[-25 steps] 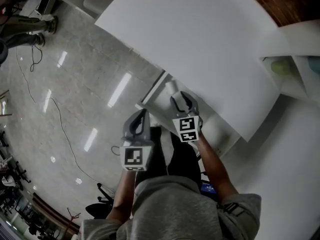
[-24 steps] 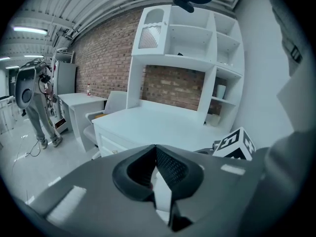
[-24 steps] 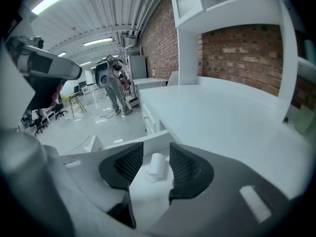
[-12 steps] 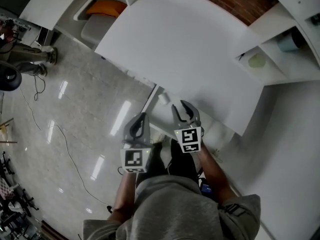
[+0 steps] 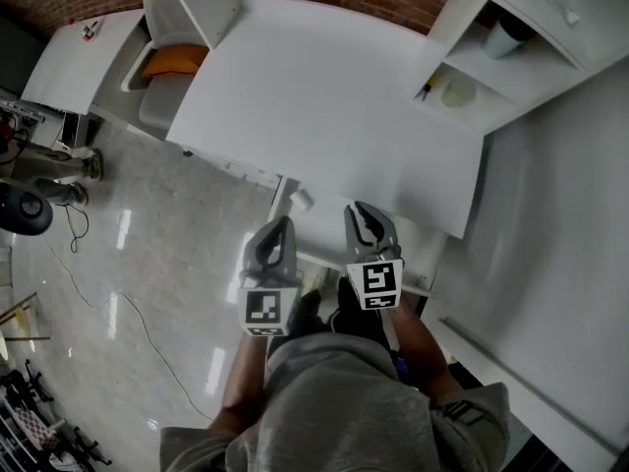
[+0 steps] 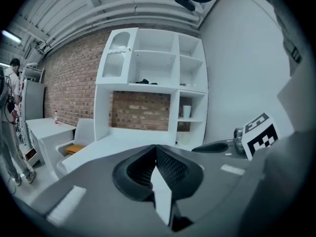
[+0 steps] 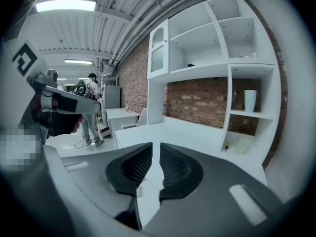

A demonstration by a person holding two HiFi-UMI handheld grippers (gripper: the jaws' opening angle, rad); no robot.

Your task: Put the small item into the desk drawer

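Observation:
A small white item point(image 5: 301, 201) lies just beyond the near edge of the white desk point(image 5: 324, 96), in what looks like a pulled-out white drawer point(image 5: 287, 226). My right gripper point(image 5: 362, 210) hovers a little to the right of it, over the desk's front edge. Its jaws are closing, a narrow gap still shows between the pads point(image 7: 173, 168), and nothing is between them. My left gripper point(image 5: 282, 224) hangs over the drawer's near end, below the item. In the left gripper view its jaws point(image 6: 155, 151) are shut and empty.
A white shelf unit point(image 5: 511, 77) stands at the desk's right end and holds a cup point(image 5: 506, 35) and a pale green thing point(image 5: 458, 92). A chair with an orange cushion point(image 5: 175, 59) is at the far left. A person point(image 7: 91, 107) stands on the glossy floor point(image 5: 118, 264).
The right gripper's jaws have narrowed and it now sits to the right of the small item instead of just below it. The head view has swung up, showing more desk and shelves.

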